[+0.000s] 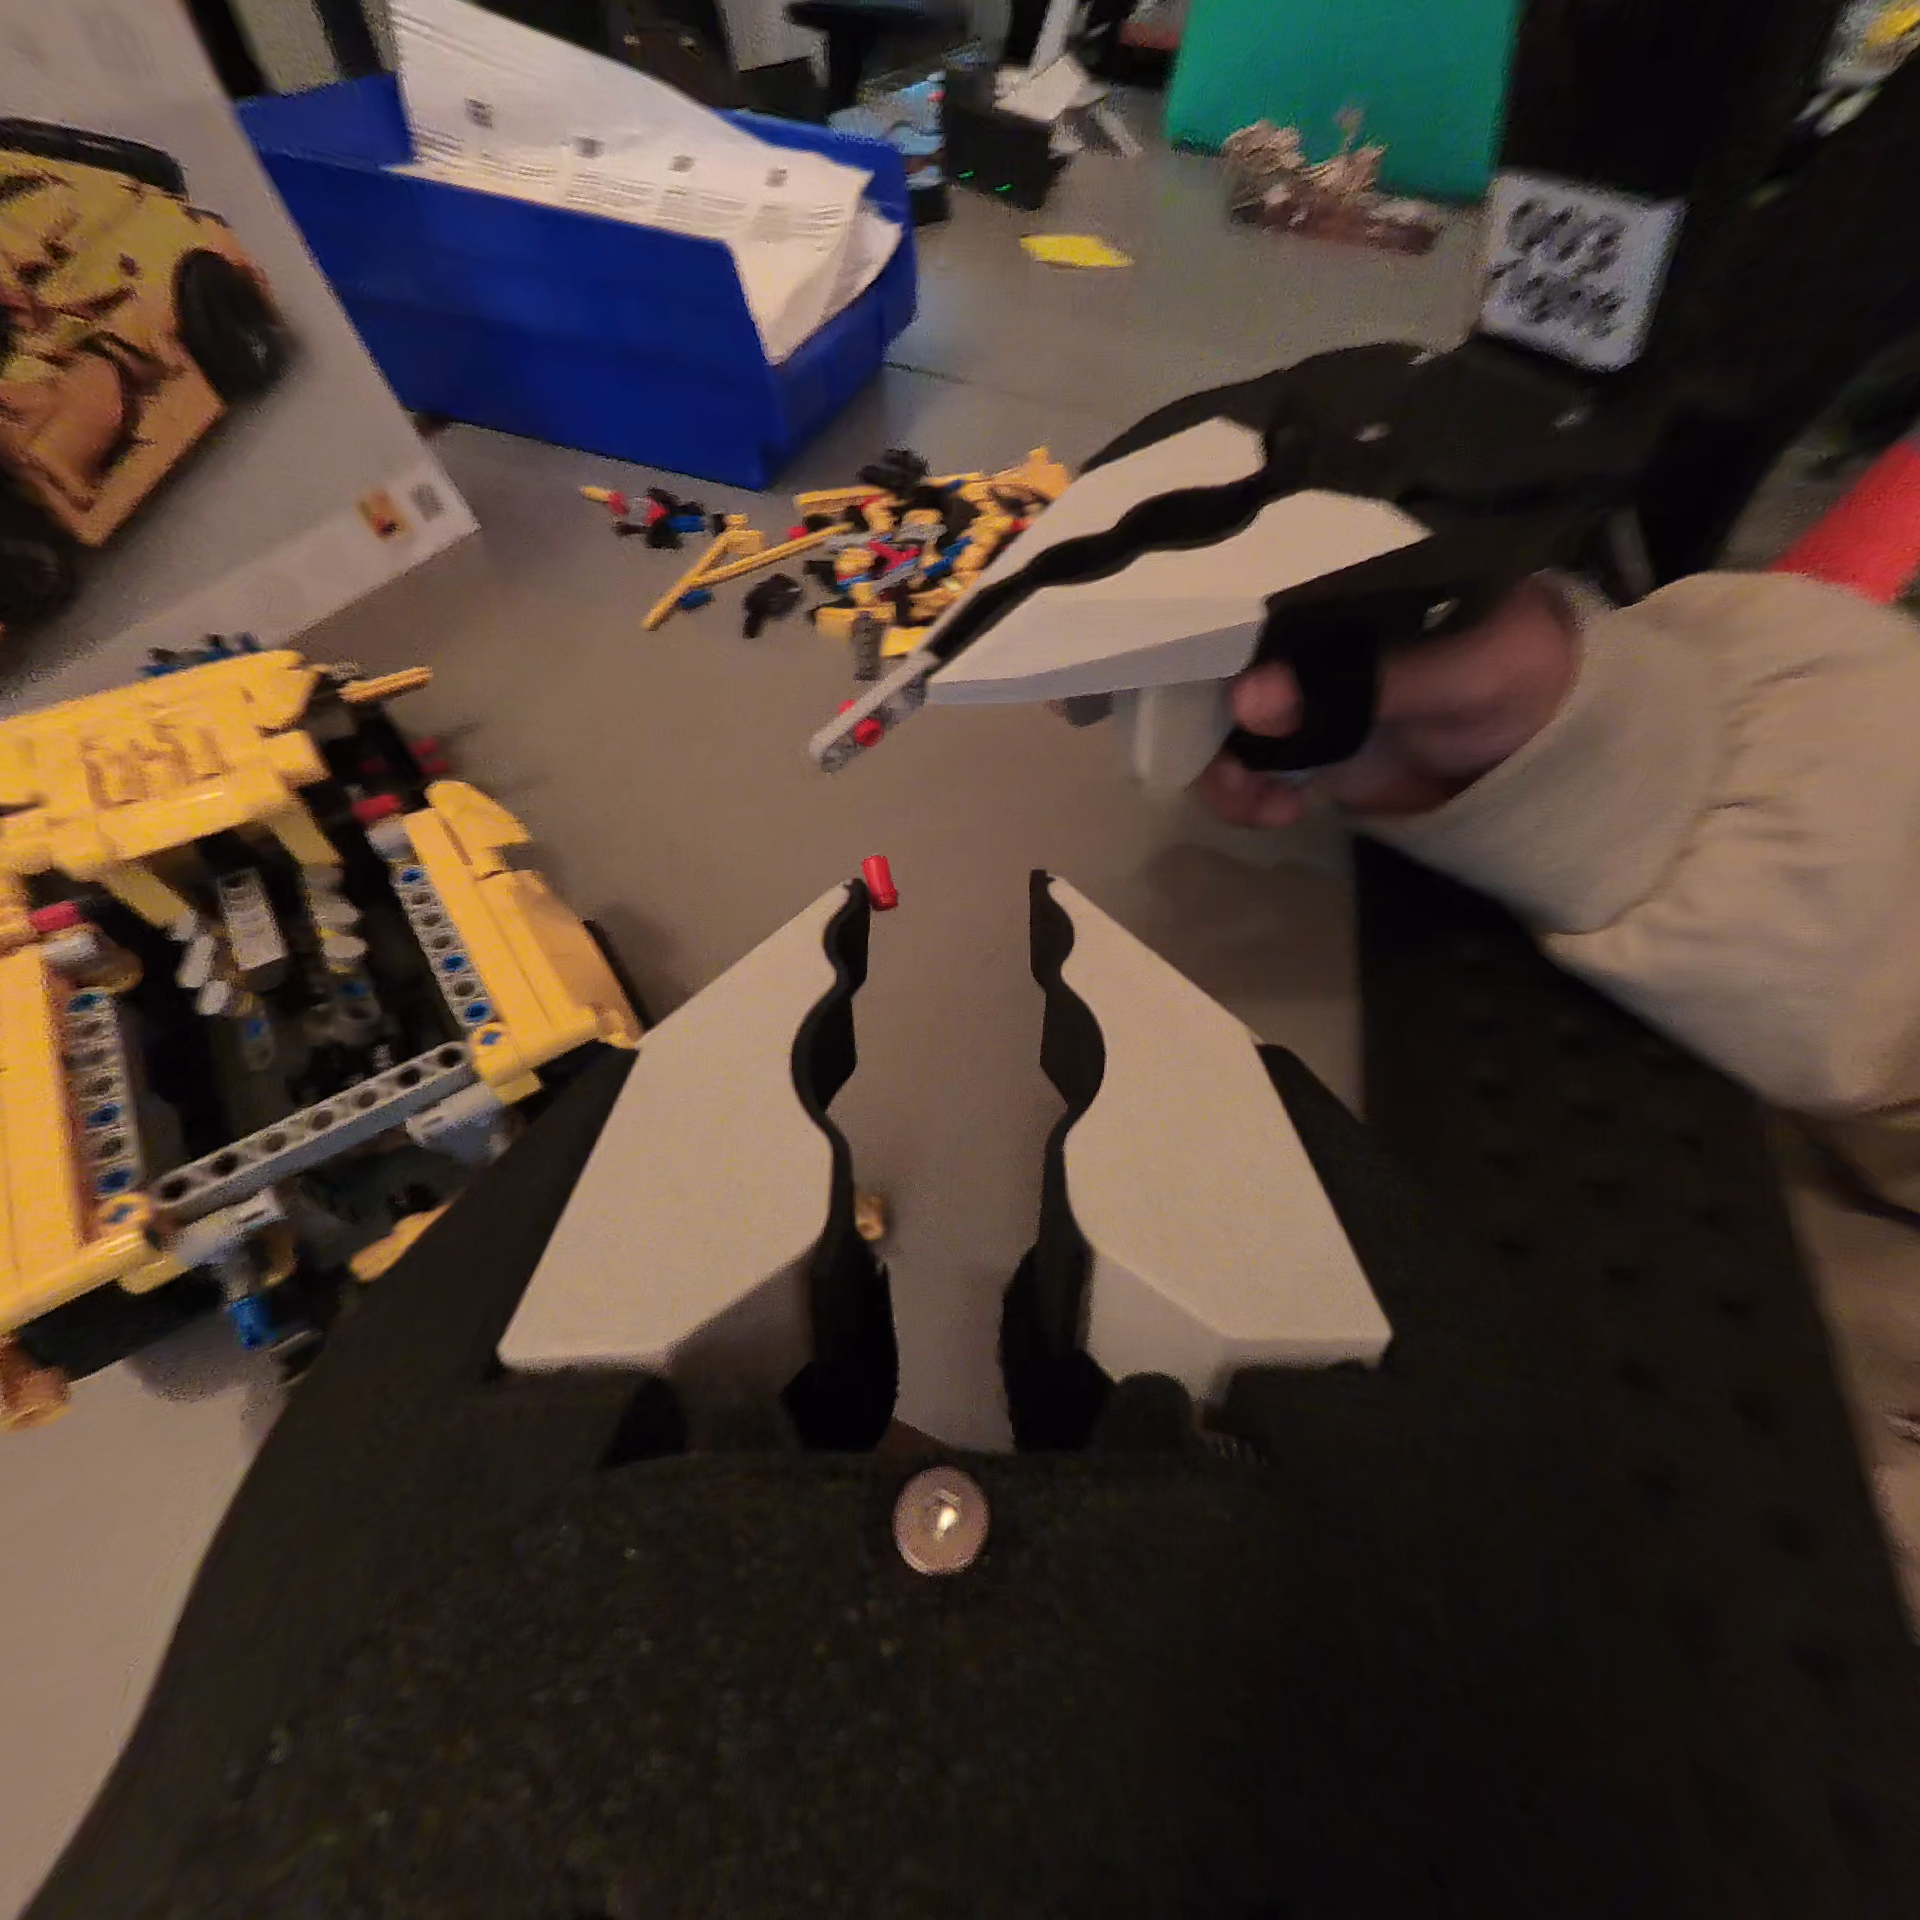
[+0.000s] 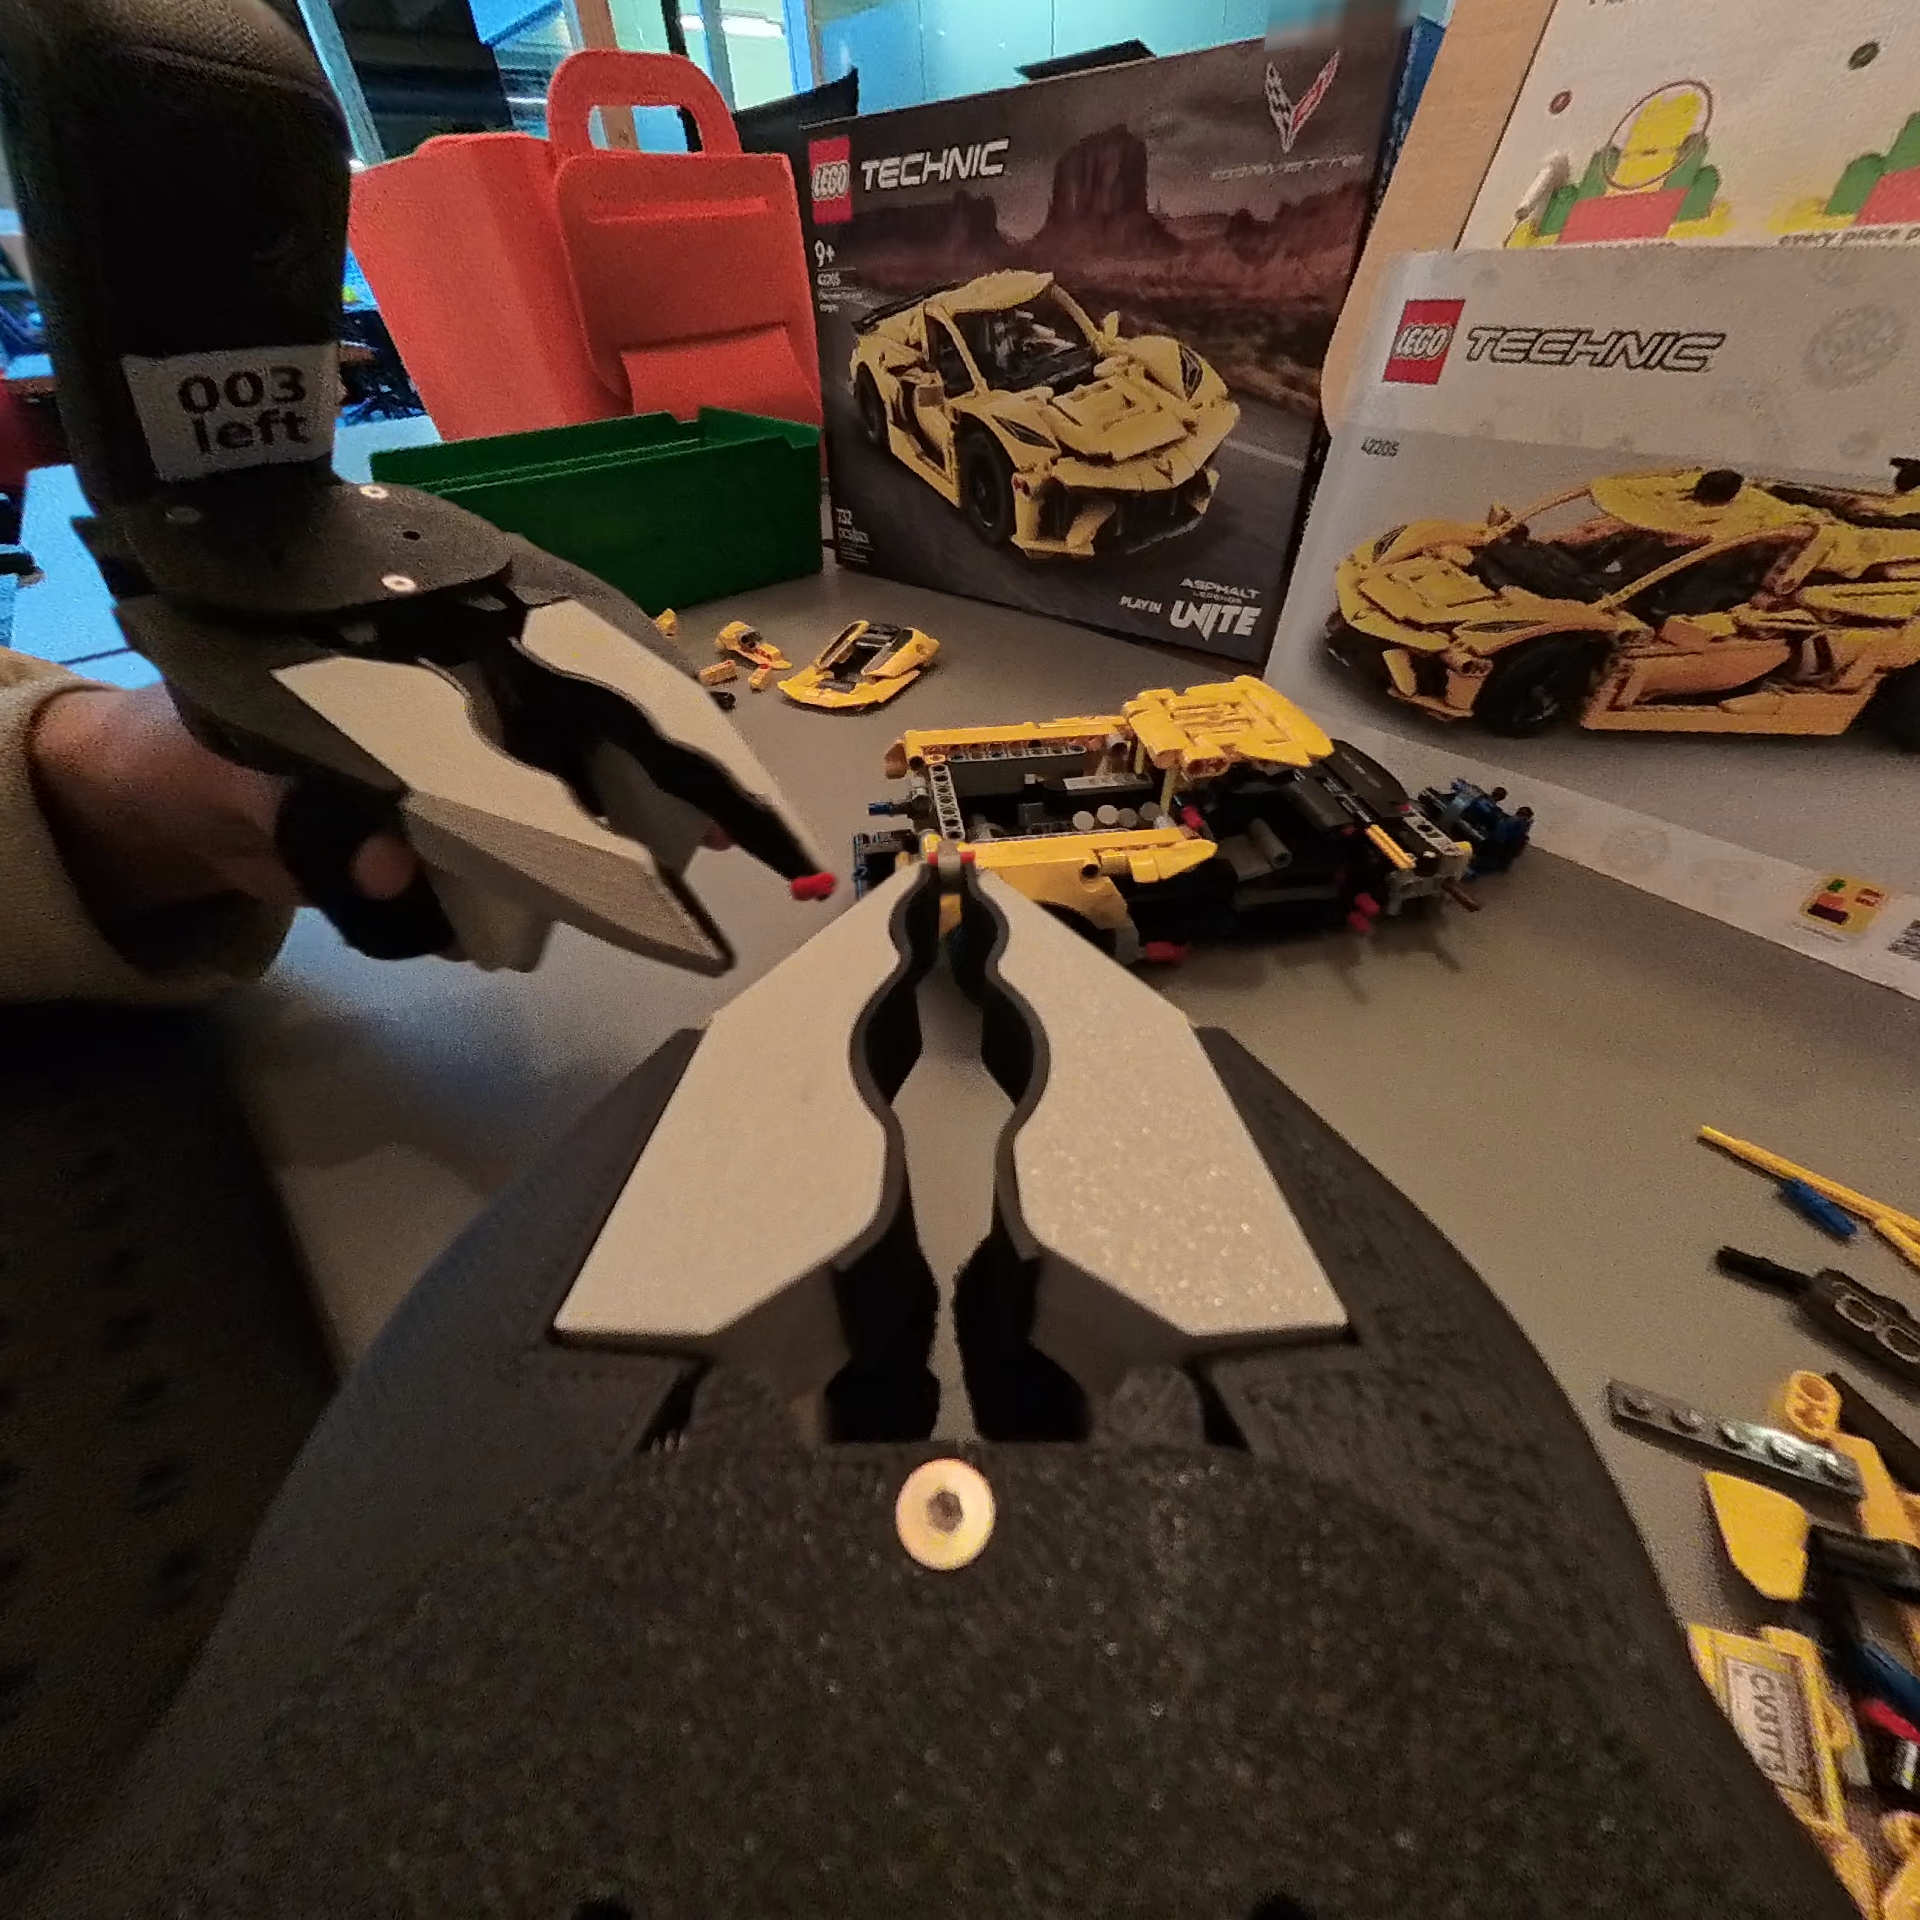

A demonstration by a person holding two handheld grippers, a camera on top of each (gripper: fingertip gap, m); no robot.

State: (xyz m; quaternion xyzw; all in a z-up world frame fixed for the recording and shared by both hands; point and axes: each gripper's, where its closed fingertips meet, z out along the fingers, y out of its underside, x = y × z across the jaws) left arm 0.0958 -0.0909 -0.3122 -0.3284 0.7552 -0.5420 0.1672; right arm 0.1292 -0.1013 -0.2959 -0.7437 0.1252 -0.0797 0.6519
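Observation:
My left gripper is open over the grey table. A small red pin sits right at its left fingertip; I cannot tell if it touches. From the right wrist view the left gripper shows at left, the red pin at its far tip. My right gripper is shut on a short grey beam with red pins. In the left wrist view the right gripper holds that grey beam just beyond my left fingertips. A partly built yellow car stands on the table.
A pile of loose yellow, black and red pieces lies beyond; more pieces at right. A blue bin holds paper sheets. A kit box, open booklet, green bin, orange holder and a small yellow sub-assembly stand behind. There is about 4 cm between the tips of the two grippers.

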